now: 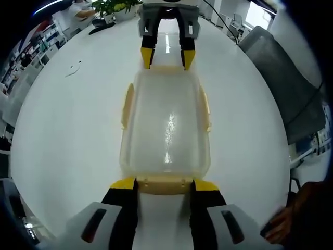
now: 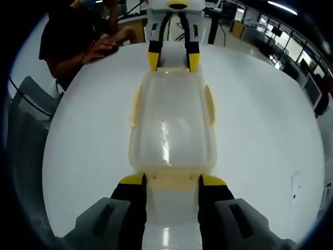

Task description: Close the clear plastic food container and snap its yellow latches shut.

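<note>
The clear plastic food container [image 1: 166, 125] [image 2: 171, 125] lies lengthwise on the white table [image 1: 67, 135] with its lid on. Yellow side latches [image 1: 127, 104] [image 1: 206, 107] [image 2: 134, 112] [image 2: 209, 107] stick out a little from the long sides. My left gripper [image 1: 164, 184] is at one end, its yellow-tipped jaws wide apart on either side of the yellow end latch [image 1: 164, 186]. My right gripper [image 2: 173, 180] stands the same way around the opposite end latch [image 2: 171, 180]. Each gripper also faces the other across the box: the right gripper [image 1: 167, 56] and the left gripper [image 2: 173, 61].
A grey chair [image 1: 291, 88] [image 2: 26, 120] stands beside the table. A person in dark clothes [image 2: 73, 36] sits at the table's far edge with a hand [image 2: 104, 48] on it. A potted plant [image 1: 114, 6] stands at the far end. A hand [image 1: 281, 224] shows low right.
</note>
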{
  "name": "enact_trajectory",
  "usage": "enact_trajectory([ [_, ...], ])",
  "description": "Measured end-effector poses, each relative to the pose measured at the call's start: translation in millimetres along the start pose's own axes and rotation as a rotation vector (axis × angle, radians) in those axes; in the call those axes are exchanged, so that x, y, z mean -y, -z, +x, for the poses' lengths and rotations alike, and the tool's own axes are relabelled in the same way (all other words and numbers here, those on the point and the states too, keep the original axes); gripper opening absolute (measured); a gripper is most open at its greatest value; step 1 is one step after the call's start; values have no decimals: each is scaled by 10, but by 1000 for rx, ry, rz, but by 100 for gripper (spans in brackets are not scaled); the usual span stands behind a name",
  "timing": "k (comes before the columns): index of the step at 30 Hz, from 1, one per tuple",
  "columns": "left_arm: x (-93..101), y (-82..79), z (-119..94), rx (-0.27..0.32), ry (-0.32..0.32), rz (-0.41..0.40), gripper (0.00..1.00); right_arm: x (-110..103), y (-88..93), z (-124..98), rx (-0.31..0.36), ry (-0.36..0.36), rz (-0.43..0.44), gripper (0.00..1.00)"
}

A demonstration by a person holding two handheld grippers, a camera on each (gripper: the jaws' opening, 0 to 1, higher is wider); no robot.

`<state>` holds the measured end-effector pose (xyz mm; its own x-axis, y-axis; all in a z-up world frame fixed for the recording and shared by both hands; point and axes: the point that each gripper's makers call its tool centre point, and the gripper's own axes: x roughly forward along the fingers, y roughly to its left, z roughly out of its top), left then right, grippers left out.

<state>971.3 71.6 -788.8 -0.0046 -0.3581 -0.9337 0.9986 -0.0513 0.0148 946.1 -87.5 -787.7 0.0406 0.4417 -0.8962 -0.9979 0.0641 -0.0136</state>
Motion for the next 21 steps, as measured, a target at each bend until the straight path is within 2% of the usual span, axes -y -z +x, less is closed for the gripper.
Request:
enact_trajectory([
  [4,20,5,-72,-29,-8,17,33,-5,-59,-72,2,9,-20,34],
  [14,34,-118,-437,-41,-36,22,33,7,-174,-298,13,31,-45,34],
  [21,207,-302,-674,-50,-44,19,32,-49,-244,-510,22,24,-59,34],
])
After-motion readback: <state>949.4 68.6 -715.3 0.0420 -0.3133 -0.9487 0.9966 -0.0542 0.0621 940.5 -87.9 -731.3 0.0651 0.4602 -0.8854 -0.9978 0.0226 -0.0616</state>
